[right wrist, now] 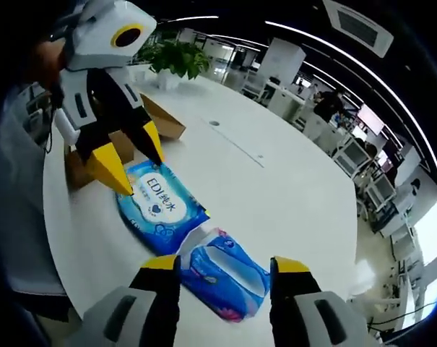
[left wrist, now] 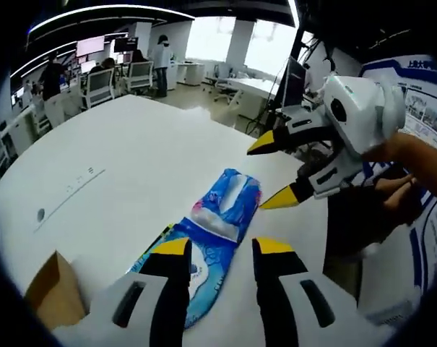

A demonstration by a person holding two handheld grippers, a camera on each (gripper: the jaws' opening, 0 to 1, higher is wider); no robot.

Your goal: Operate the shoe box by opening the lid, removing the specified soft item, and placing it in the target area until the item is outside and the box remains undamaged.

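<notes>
A blue soft pack (right wrist: pixel 160 206), printed with white lettering, is observed lying flat on the white table (right wrist: pixel 276 188), with a second, smaller blue soft pack (right wrist: pixel 225 271) touching its end. In the left gripper view the same pair is seen as one line, the smaller pack (left wrist: pixel 229 202) lying farther from the camera. Both packs are outside the shoe box (right wrist: pixel 157 119), whose brown cardboard is seen just behind the left gripper (right wrist: pixel 135 170) towards the table's near edge; a brown cardboard corner (left wrist: pixel 53 289) is also noted at the lower left of the left gripper view. Whether the lid is off cannot be told. The left gripper is held with its jaws parted and empty, tips poised just above the lettered pack at the box end. The right gripper (left wrist: pixel 272 170) is likewise released, jaws spread and holding nothing, and in its own view the smaller pack is framed between its jaws without visible contact. It is judged that removal has been accomplished and that the task is near completion; what remains is confirmation that the item rests in the target area, which is not marked in either view. No damage to the visible cardboard is noted.
</notes>
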